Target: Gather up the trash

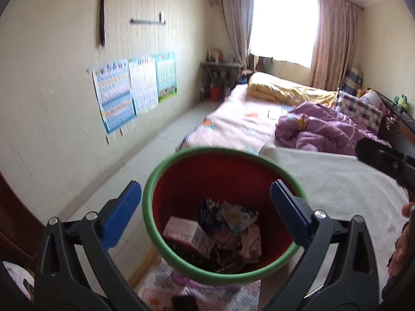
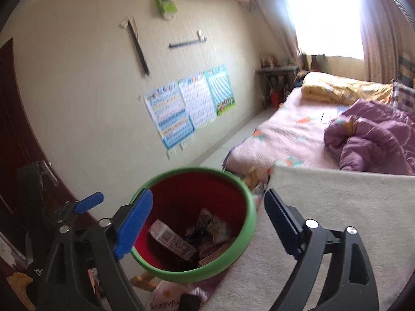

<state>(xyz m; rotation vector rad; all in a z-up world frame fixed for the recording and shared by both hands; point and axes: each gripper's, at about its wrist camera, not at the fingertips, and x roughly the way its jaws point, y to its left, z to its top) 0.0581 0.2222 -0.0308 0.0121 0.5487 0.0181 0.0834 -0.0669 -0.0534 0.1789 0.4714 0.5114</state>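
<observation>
Hovering over red bin (image 1: 181, 181) of light crumpled wrappers (image 1: 238, 217); left gripper (image 1: 205, 212), right gripper (image 2: 207, 223) spread wide, nothing held; green rim (image 1: 147, 194) best gripped.

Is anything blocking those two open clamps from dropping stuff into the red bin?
Nothing visible does. The bin has no lid and its mouth gapes under both the left gripper and the right gripper. Only trash lies at the bottom.

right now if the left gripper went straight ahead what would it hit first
Most likely the red bin, its green rim sitting between the open fingers of the left gripper; depth is unclear, so it may drop toward the trash inside.
</observation>
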